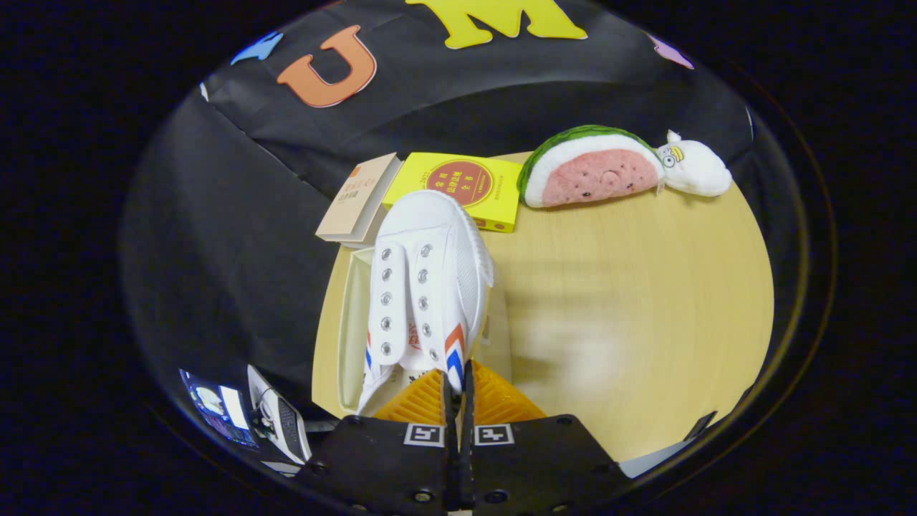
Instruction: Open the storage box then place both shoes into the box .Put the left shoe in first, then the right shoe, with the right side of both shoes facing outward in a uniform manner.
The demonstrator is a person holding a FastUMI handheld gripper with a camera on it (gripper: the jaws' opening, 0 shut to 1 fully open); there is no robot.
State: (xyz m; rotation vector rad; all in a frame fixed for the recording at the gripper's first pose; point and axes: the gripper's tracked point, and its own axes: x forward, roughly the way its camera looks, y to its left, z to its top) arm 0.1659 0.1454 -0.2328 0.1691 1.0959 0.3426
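Your gripper [456, 380] is clamped on the heel edge of a white shoe [423, 287] held just ahead of the fingers over the open storage box [349, 322], so it looks unplaced, with which shoe unclear.

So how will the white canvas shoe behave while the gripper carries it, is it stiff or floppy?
The white canvas shoe looks soft-sided, so its upper may flex where the gripper pinches it near the heel. It is probably light for its size. Held by one end above the open storage box, with no laces in its eyelets, its toe may sag or swing.
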